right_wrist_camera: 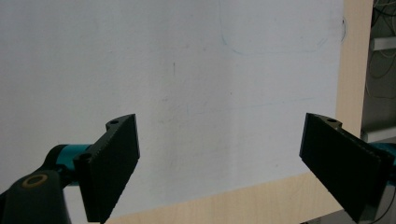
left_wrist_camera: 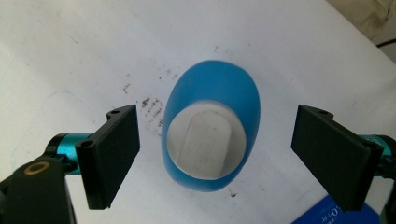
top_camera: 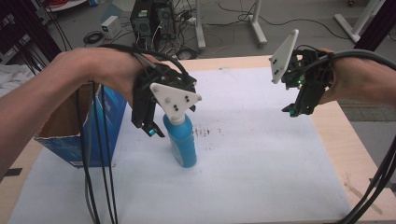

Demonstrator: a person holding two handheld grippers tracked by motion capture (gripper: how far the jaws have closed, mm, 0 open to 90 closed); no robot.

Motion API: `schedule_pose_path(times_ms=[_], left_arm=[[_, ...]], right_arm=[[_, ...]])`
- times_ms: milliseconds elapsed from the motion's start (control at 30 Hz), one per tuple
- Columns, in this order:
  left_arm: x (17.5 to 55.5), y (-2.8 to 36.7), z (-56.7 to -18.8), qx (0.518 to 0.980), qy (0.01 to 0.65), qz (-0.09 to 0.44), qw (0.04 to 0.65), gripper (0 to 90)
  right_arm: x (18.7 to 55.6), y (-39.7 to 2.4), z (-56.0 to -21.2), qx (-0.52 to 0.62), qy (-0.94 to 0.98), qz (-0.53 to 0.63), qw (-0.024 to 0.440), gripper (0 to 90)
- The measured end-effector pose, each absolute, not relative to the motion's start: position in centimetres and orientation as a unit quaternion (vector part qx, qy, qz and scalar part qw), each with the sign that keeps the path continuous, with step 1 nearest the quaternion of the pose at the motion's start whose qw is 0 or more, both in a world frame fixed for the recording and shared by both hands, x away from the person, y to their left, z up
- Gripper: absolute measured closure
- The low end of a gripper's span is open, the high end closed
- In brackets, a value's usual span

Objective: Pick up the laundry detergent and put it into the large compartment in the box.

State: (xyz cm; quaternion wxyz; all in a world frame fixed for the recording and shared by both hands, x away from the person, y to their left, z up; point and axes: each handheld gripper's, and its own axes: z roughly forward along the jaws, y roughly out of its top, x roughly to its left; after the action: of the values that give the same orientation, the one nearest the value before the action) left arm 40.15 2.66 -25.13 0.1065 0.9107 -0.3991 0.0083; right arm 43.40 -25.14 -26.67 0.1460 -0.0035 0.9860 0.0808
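Note:
A blue bottle (top_camera: 183,144) with a white cap stands upright on the white sheet (top_camera: 261,158), left of centre. My left gripper (top_camera: 168,125) hovers directly over it, pointing down. In the left gripper view the bottle (left_wrist_camera: 219,88) is seen from above, its white cap (left_wrist_camera: 205,147) between the two spread jaws without touching either. The left gripper (left_wrist_camera: 215,161) is open. My right gripper (top_camera: 295,110) hangs above the sheet's far right side, well away from the bottle. It is open (right_wrist_camera: 219,170) with nothing between its jaws, over bare sheet (right_wrist_camera: 187,70).
An open blue cardboard box (top_camera: 70,135) stands at the table's left edge, close beside the bottle; its corner (left_wrist_camera: 334,213) shows by the left jaw. Dark specks (top_camera: 205,132) mark the sheet near the bottle. The wooden table edge (top_camera: 348,140) runs along the right. Cables trail from both grippers.

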Motion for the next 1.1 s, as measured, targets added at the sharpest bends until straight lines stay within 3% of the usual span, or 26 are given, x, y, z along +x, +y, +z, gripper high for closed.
schedule_pose_path(times_ms=[700,1100], left_arm=[[41.3,1.7,-28.0,0.903,-0.425,-0.005,0.068,15.5],[41.4,1.6,-28.2,0.898,-0.434,-0.011,0.064,20.1]], right_arm=[[43.5,-25.1,-27.0,-0.005,0.987,0.076,0.145,11.2],[43.7,-25.2,-27.1,-0.005,0.987,0.073,0.143,11.2]])
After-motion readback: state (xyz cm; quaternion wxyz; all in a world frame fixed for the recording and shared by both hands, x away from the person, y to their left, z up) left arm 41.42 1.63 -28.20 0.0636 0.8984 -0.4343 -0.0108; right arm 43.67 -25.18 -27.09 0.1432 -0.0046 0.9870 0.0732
